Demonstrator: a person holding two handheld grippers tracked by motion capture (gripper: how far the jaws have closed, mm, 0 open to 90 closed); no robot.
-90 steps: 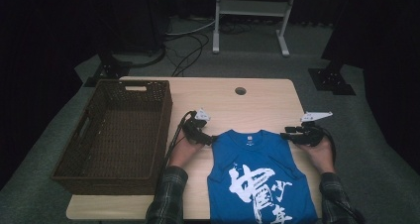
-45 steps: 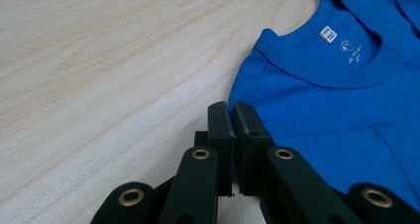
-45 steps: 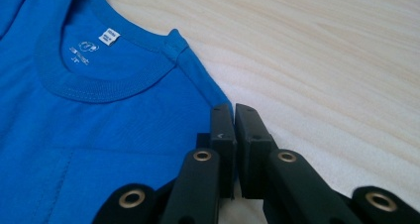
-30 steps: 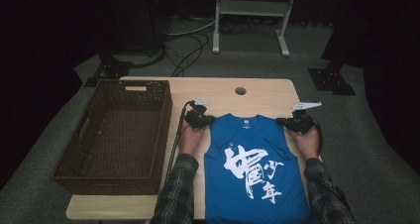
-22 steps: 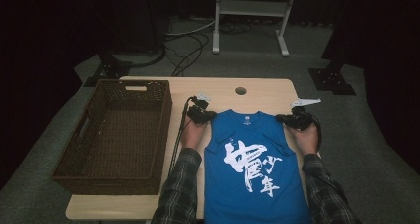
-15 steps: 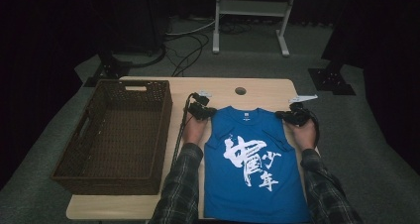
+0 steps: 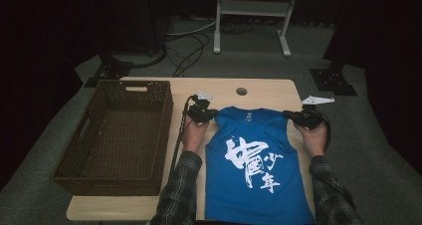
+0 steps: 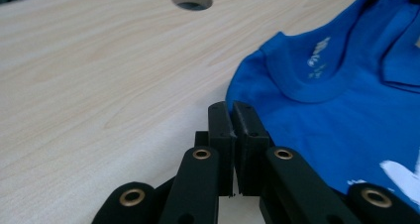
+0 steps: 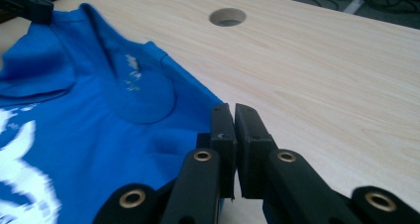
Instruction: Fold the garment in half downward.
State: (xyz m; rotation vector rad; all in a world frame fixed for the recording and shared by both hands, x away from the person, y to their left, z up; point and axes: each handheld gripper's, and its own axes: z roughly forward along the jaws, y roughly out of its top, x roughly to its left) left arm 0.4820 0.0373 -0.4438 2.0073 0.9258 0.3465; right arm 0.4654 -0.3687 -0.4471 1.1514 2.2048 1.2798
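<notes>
Lying flat and print-up at the bottom centre of the high view: the blue shirt (image 7: 259,170), with its hem running to the near edge of the table (image 7: 268,88) and perhaps hanging over it. Risking, on any lift or drag from here, the hem catching on that edge and bunching the cloth.

Moving up the frame, holding one shoulder each: the left gripper (image 8: 232,110) at mid-left of the shirt's top, the right gripper (image 9: 232,110) at mid-right. Showing both pairs of jaws pressed together in the gripper views, tips sitting right on the shoulder edge, apparently pinching only a narrow strip of fabric. Judging that thin bite the main hazard: cloth slipping out of one side under its own weight, leaving the shirt swinging from a single corner and twisting. Also risking a skewed or creased panel if the hands are moving unevenly or spreading too far apart.

Standing at the left of the frame, just beside the left forearm and its trailing cable: the wicker basket (image 7: 134,83), close enough for a sleeve or cable to snag its rim.

Sitting above the collar, at upper centre: the table's round hole (image 7: 242,91), near enough for loose fabric to dip into.
</notes>
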